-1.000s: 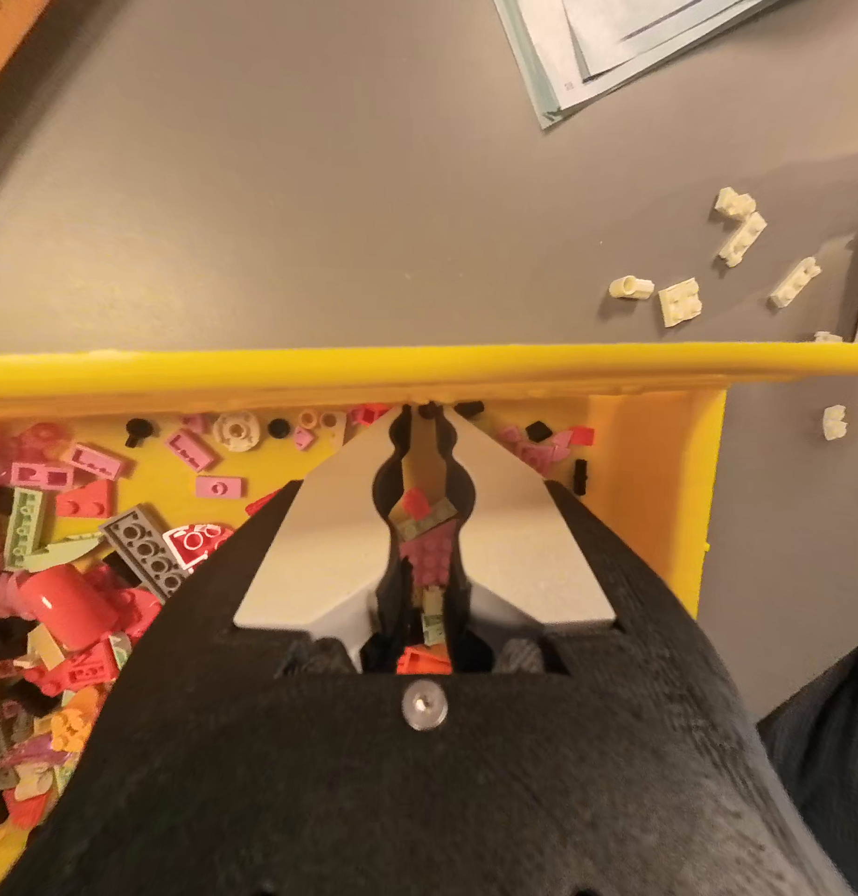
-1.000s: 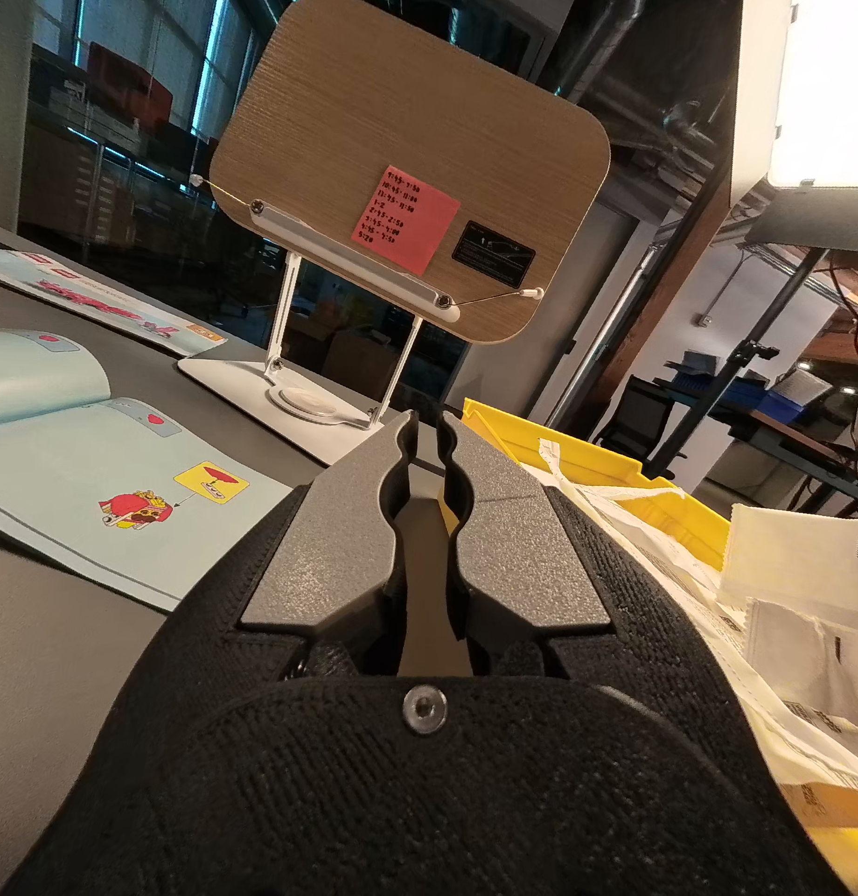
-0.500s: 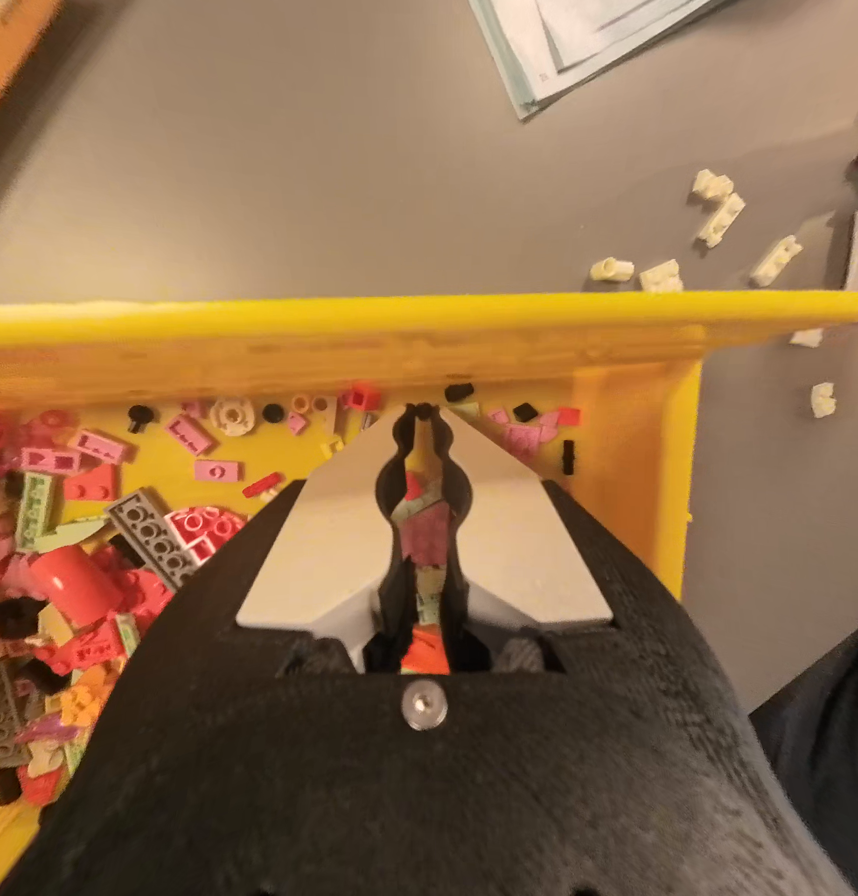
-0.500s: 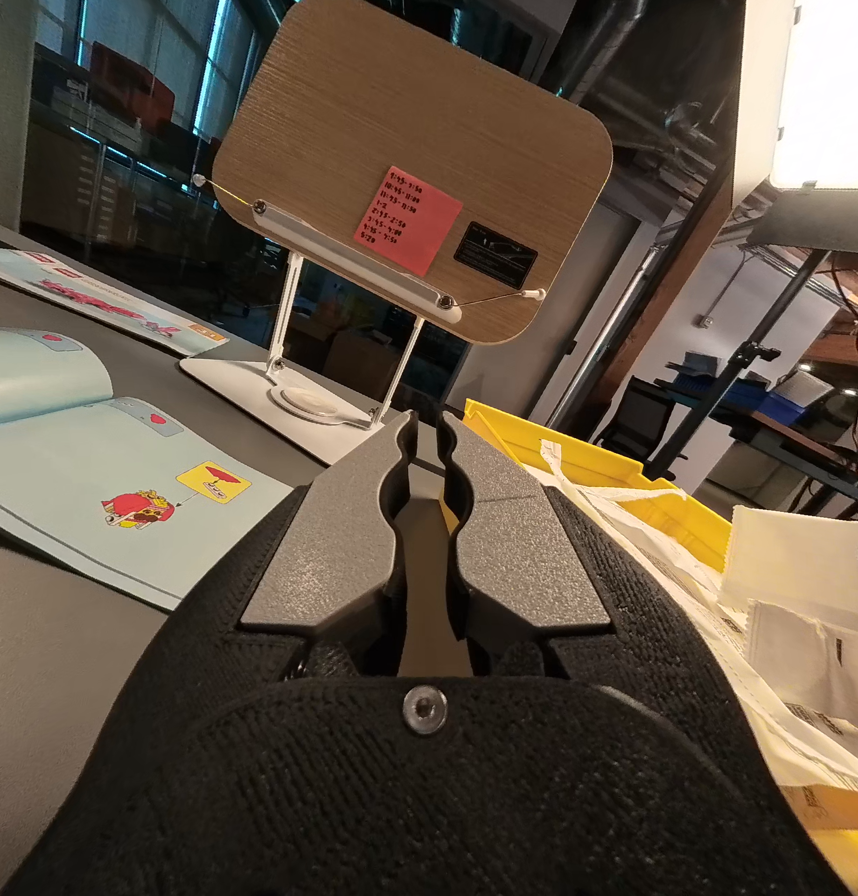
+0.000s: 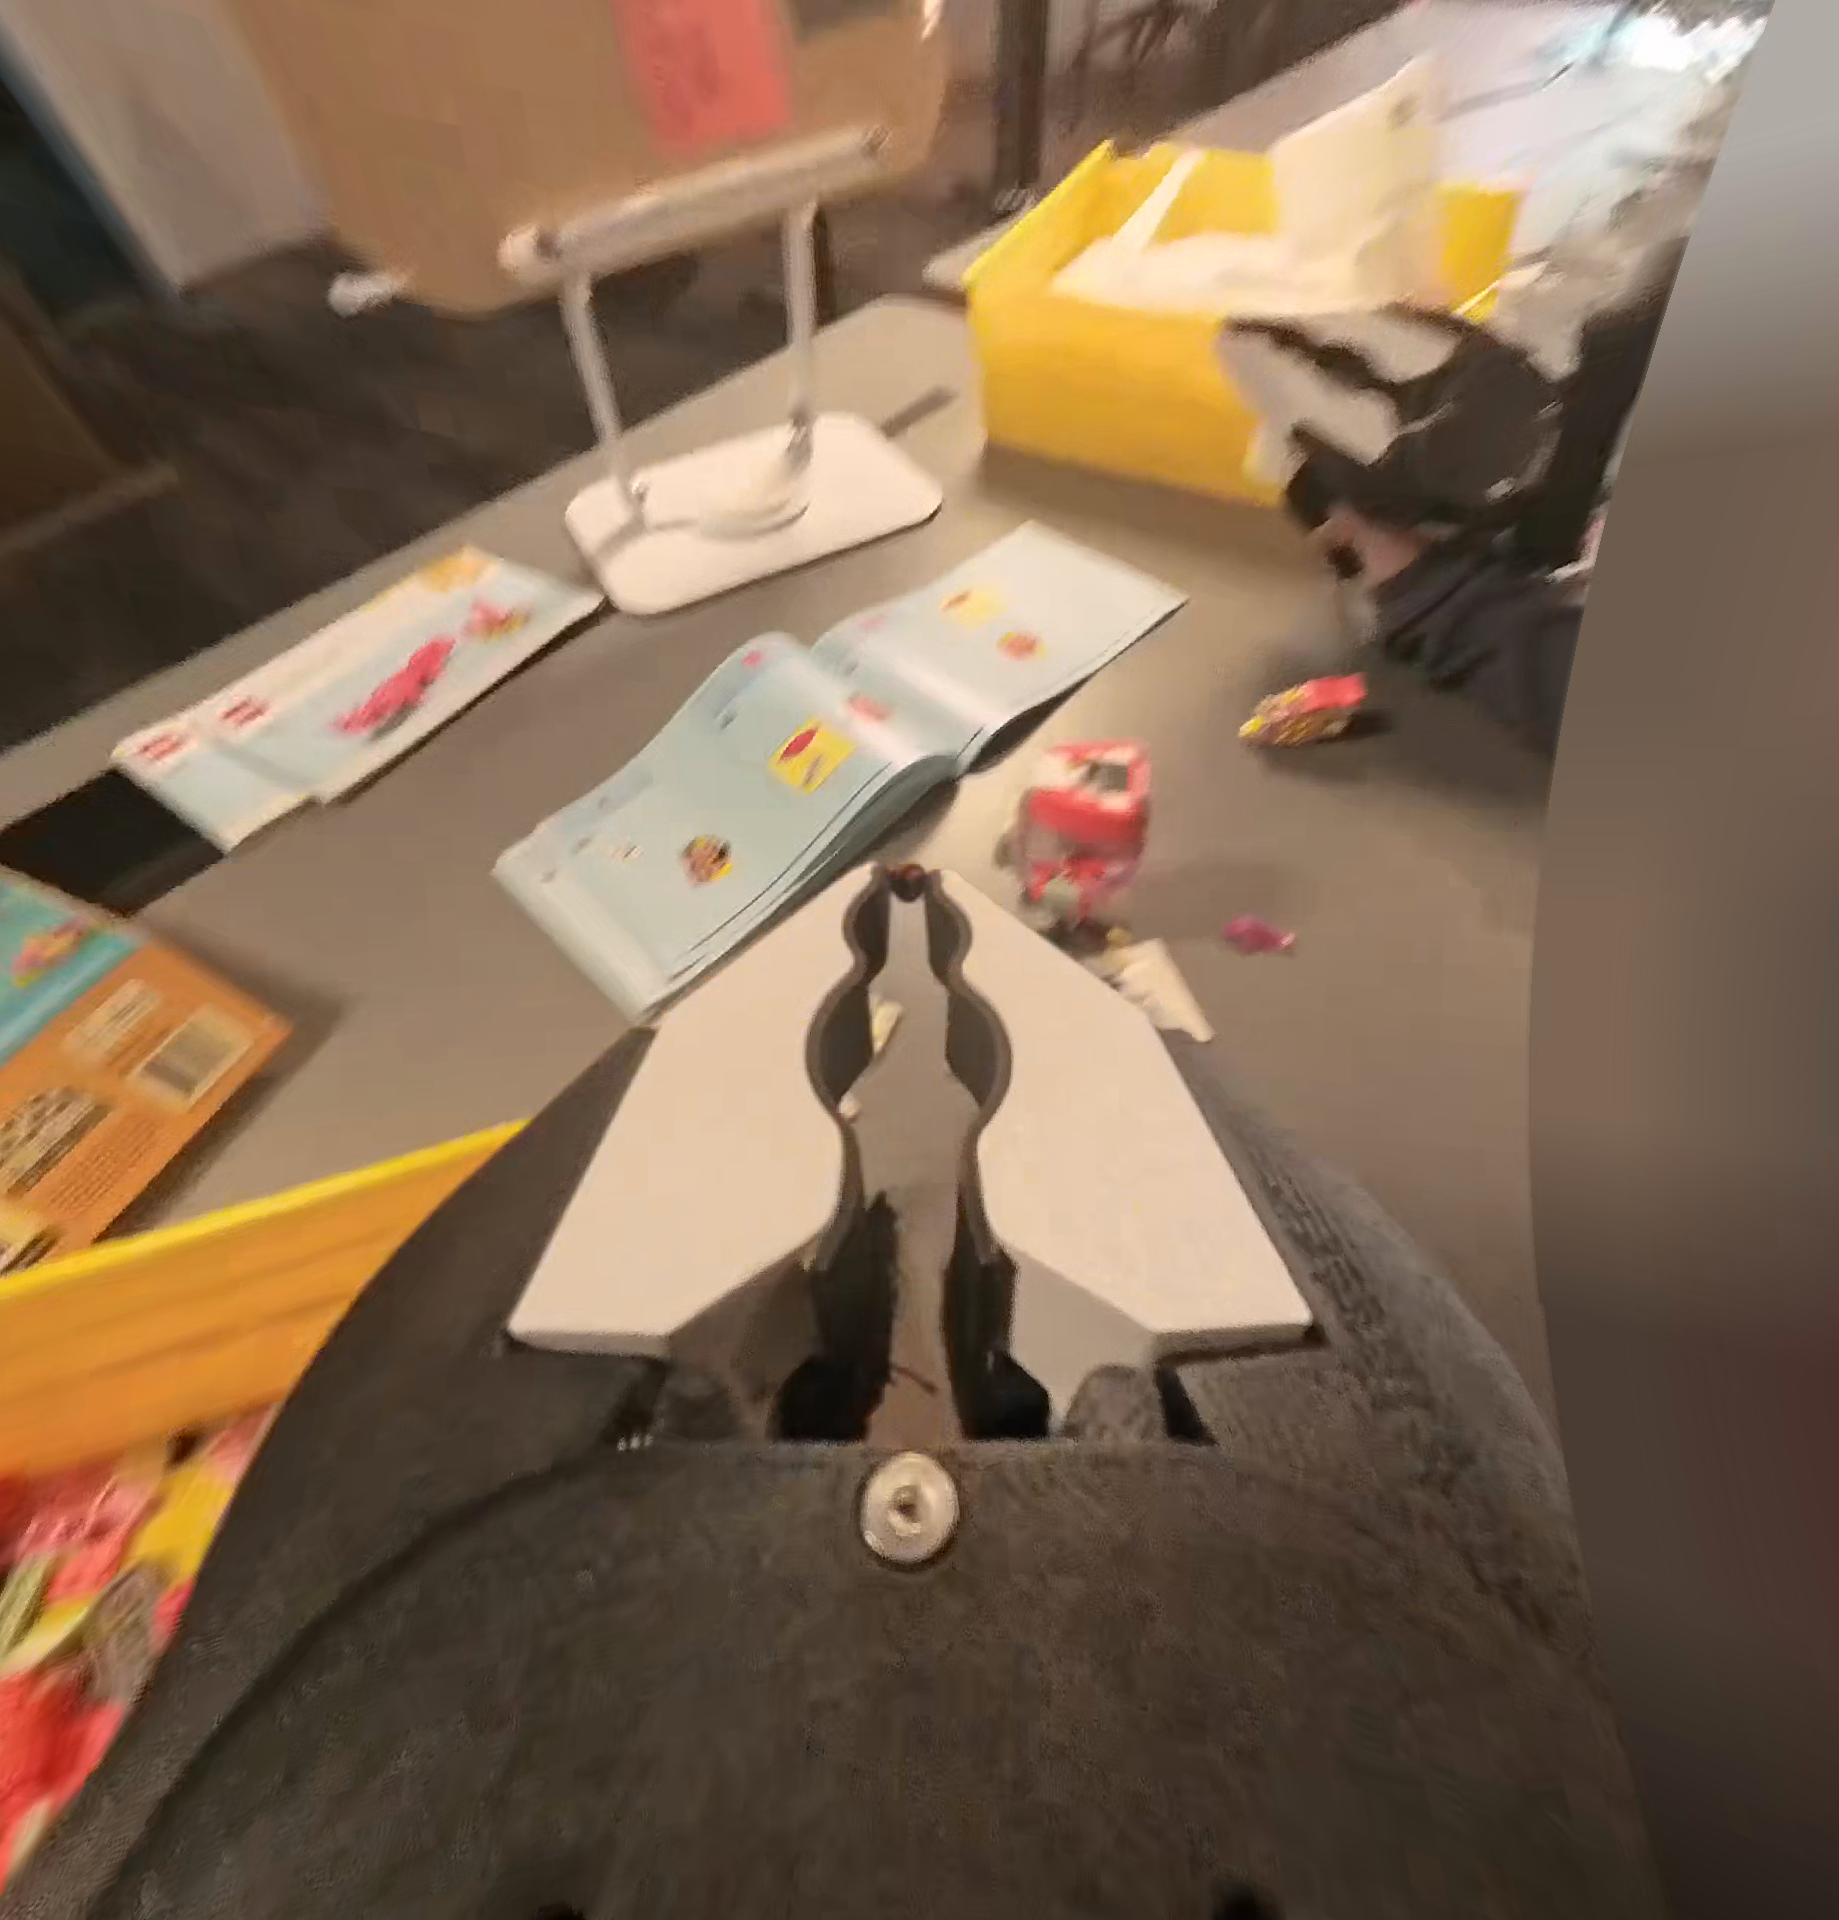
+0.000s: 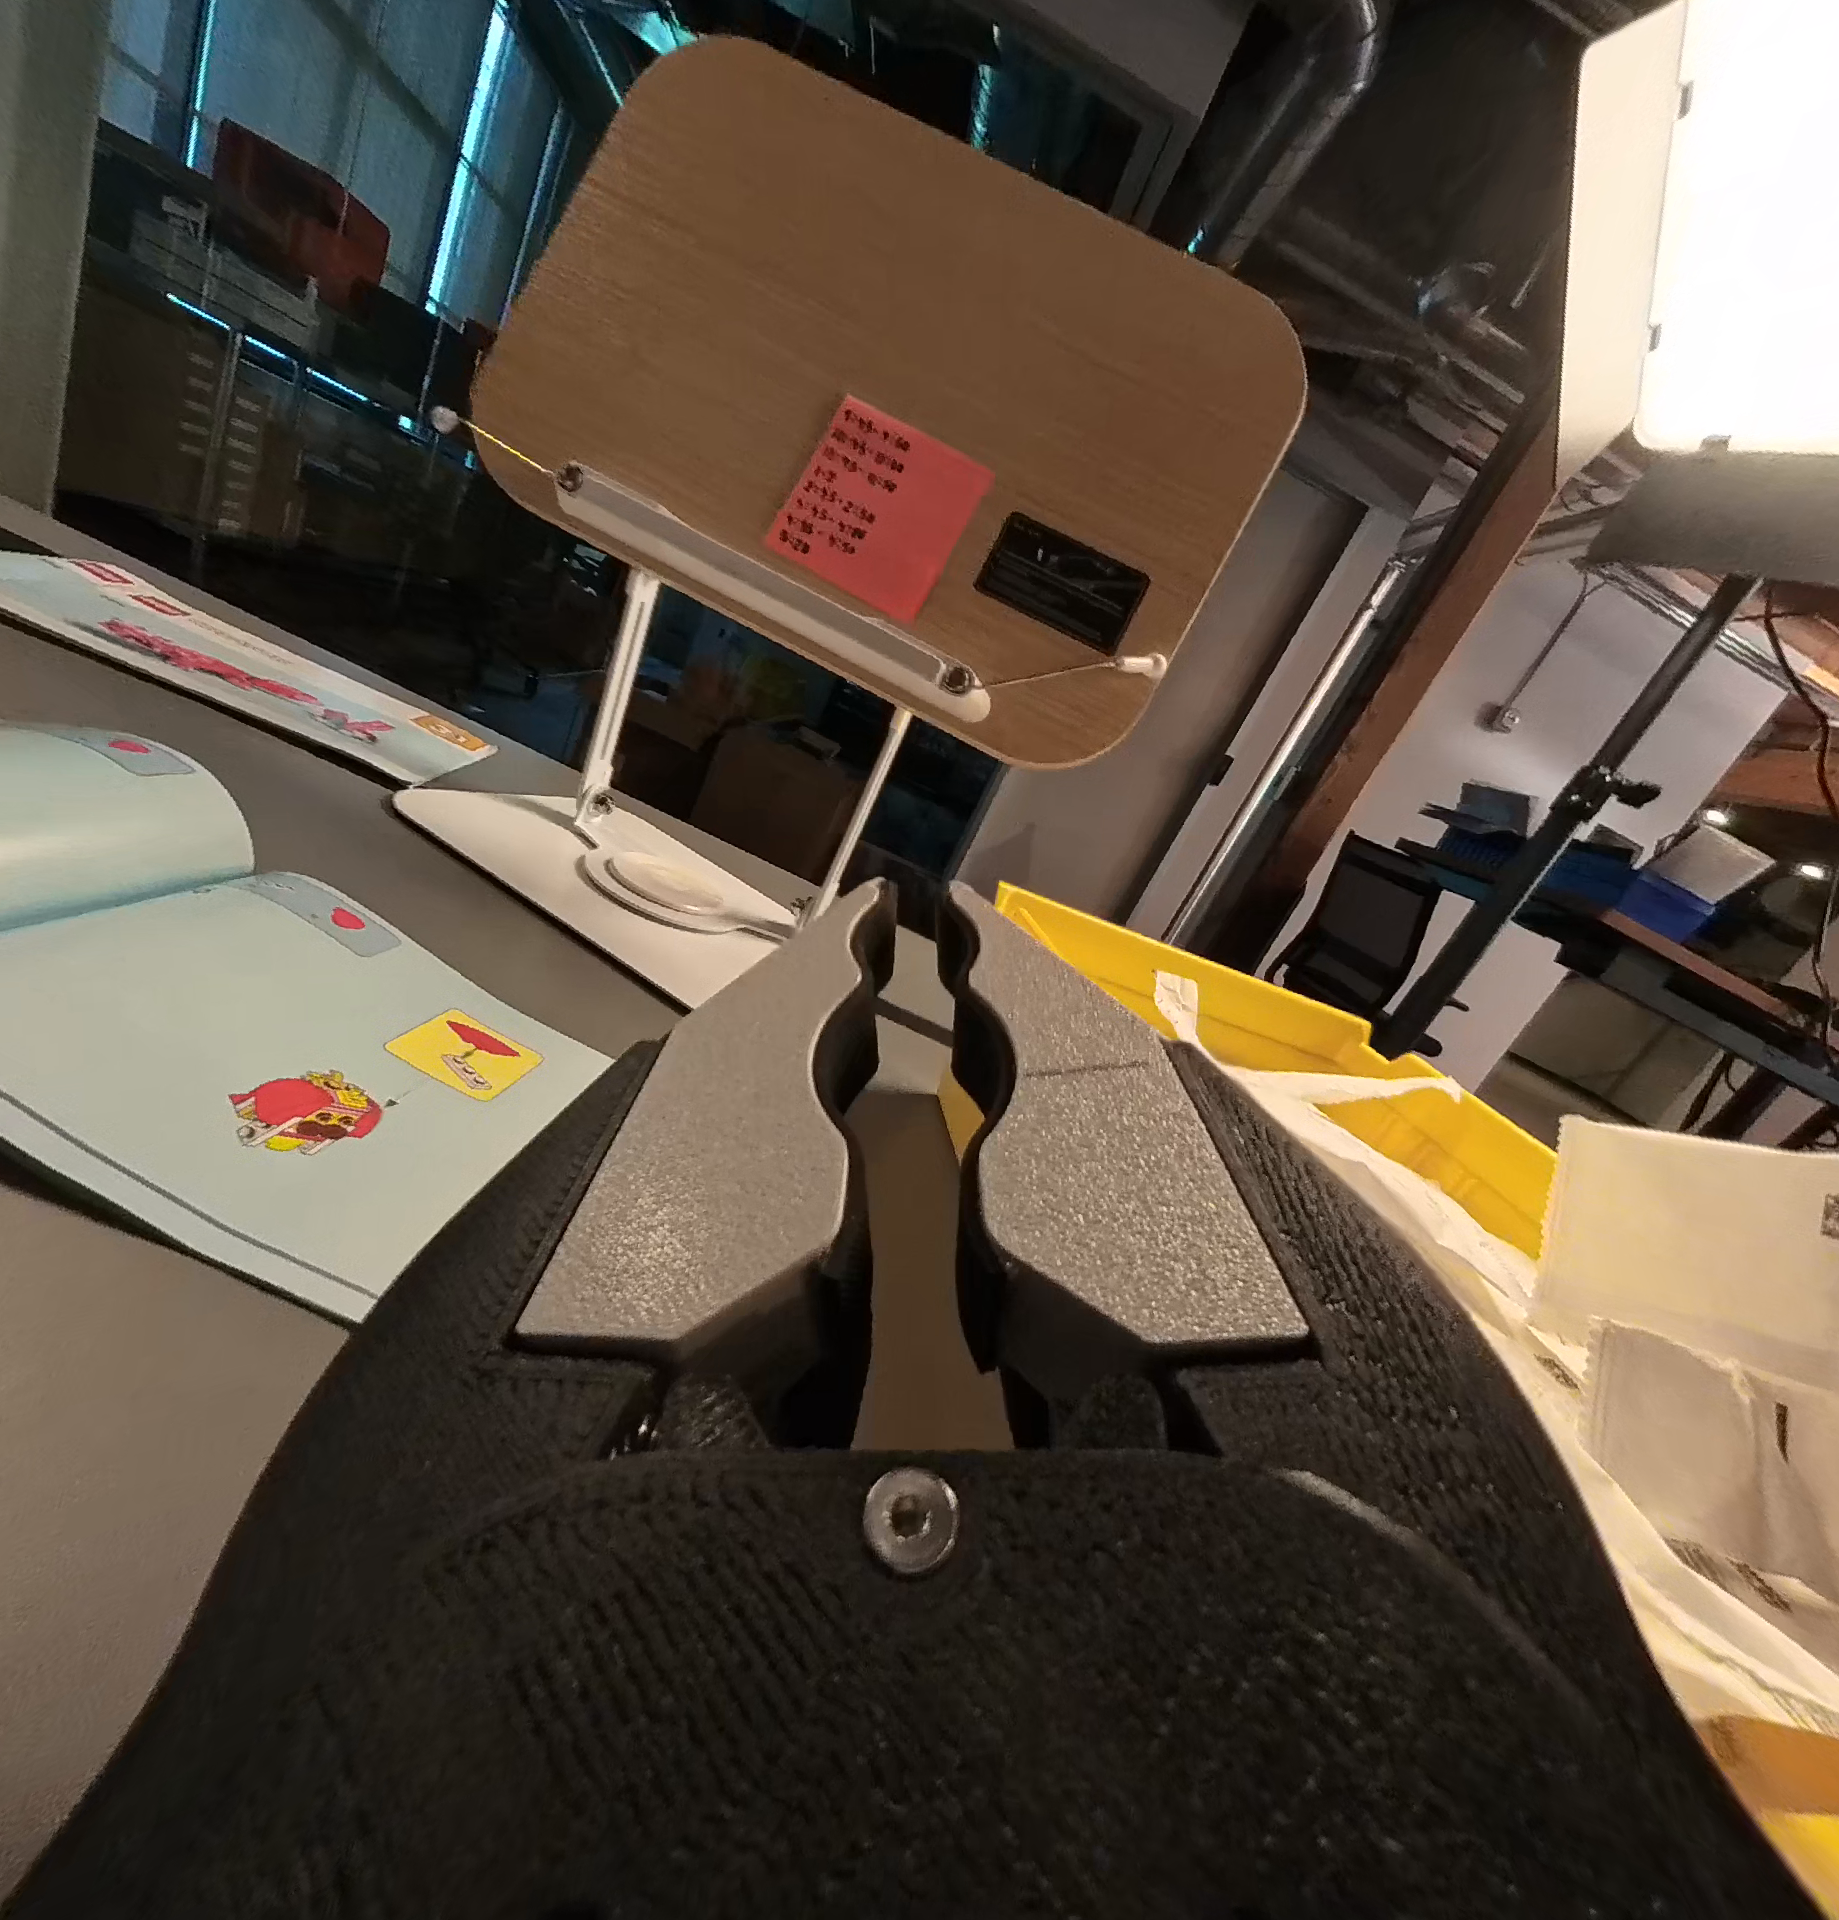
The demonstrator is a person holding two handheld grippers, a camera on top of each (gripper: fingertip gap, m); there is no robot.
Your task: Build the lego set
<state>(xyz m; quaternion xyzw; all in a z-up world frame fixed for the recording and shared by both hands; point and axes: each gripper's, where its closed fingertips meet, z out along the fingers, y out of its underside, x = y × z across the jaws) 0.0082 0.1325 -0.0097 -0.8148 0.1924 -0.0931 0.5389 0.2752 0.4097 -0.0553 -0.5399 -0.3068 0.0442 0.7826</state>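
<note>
My left gripper (image 5: pixel 904 883) is shut on a small dark piece (image 5: pixel 907 879), pinched at the very fingertips and held above the grey table. It is just past the yellow bin's rim (image 5: pixel 219 1278); loose red and pink bricks (image 5: pixel 42 1714) lie in that bin at the lower left. An open pale-blue booklet (image 5: pixel 821 748) and a red brick build (image 5: pixel 1086 821) lie ahead on the table. This view is blurred. My right gripper (image 6: pixel 915 914) rests low over the table with only a narrow slit between its jaws and nothing in it. It is beside the same booklet (image 6: pixel 219 1039) and a second yellow bin (image 6: pixel 1258 1039).
A wooden book stand (image 6: pixel 873 395) with a pink note (image 6: pixel 879 509) stands on a white base (image 5: pixel 759 509). White paper bags (image 6: pixel 1673 1299) fill the second bin. An orange box (image 5: pixel 84 1070), another booklet (image 5: pixel 354 686), a small colourful build (image 5: pixel 1304 712) and a pink piece (image 5: pixel 1258 935) lie on the table. One gripper's finger ends stand about 40 centimeters off the other's. The small colourful build (image 5: pixel 1304 712) is about 20 centimeters from my right fingertips and 30 centimeters from my left.
My left gripper closed on the dark piece at the bin's far wall, then lifted out and swung up toward the booklet and the red build. The right gripper has barely moved.
</note>
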